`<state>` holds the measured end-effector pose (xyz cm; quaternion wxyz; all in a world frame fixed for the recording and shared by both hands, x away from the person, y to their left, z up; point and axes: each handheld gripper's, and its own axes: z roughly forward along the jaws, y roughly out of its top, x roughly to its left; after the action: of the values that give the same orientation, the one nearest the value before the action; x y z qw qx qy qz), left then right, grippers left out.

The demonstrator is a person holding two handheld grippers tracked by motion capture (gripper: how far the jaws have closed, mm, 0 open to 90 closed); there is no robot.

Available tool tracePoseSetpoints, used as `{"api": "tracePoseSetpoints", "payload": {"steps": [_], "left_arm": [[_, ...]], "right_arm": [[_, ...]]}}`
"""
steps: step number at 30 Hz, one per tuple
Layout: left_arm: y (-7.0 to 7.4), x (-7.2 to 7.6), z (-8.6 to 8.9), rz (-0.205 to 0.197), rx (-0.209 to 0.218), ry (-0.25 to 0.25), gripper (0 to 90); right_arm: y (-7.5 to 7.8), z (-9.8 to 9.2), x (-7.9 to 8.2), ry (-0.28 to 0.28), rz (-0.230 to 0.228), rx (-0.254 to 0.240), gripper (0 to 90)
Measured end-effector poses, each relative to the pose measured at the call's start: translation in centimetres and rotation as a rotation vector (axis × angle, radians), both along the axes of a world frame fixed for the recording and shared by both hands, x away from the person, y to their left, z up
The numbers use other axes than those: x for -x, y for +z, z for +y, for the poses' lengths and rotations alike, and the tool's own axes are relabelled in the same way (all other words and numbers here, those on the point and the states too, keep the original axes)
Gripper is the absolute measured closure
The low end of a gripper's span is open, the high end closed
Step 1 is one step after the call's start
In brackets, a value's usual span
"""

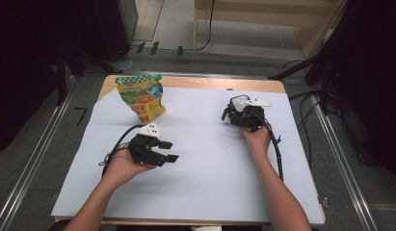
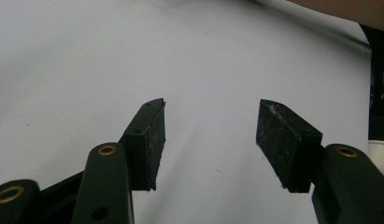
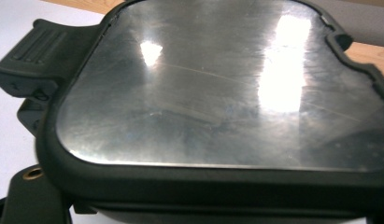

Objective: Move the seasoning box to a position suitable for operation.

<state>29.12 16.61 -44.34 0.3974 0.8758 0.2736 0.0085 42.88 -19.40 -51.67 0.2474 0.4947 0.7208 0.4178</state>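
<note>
On my left gripper (image 2: 210, 140) the two black pads (image 2: 152, 140) stand well apart, with nothing between them; behind the gap I see just the white sheet (image 2: 87, 56). In the high view this gripper (image 1: 167, 151) lies almost level over the sheet, its jaws pointing to the right side of the table, and my left hand (image 1: 122, 168) holds it from below.

On my right gripper (image 1: 236, 113) I cannot tell how the fingers stand. In its own view a dark box with a shiny metal lid (image 3: 217, 88) is very close before the camera and covers the jaws. The lid has a black rim, and a ribbed black latch (image 3: 26, 60) sticks out at the left corner. In the high view I cannot separate the box from the gripper; both are one dark mass under my right hand (image 1: 256, 137), on the far right part of the sheet.

A yellow and green pouch (image 1: 140, 96) stands upright at the far left of the sheet, beyond the left gripper and well apart from the right one.
</note>
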Motion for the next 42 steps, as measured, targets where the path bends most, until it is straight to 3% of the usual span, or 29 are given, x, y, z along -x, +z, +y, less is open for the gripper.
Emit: {"api": "tracePoseSetpoints", "payload": {"steps": [5,8,15,32,38,42], "left_arm": [[0.0,-0.1,0.1,0.002,0.002,0.003,43.5],[0.0,-0.2,0.1,0.007,0.004,0.000,43.5],[0.0,-0.6,0.1,0.020,0.007,-0.003,43.5],[0.4,-1.8,1.1,0.055,0.073,0.008,47.8],[0.6,-1.9,0.6,0.027,0.026,0.018,49.7],[0.4,-2.1,0.5,0.041,0.042,0.010,50.1]], "right_arm": [[0.2,-0.4,0.0,-0.004,0.007,-0.039,15.8],[0.7,-0.5,0.3,-0.002,-0.012,-0.026,15.8],[2.2,0.1,1.5,0.048,-0.020,-0.060,15.8],[3.9,3.5,6.1,0.195,-0.025,-0.062,15.8],[4.1,4.5,7.6,0.231,-0.026,-0.056,15.8],[4.0,5.3,8.5,0.260,-0.022,-0.057,15.8]]}}
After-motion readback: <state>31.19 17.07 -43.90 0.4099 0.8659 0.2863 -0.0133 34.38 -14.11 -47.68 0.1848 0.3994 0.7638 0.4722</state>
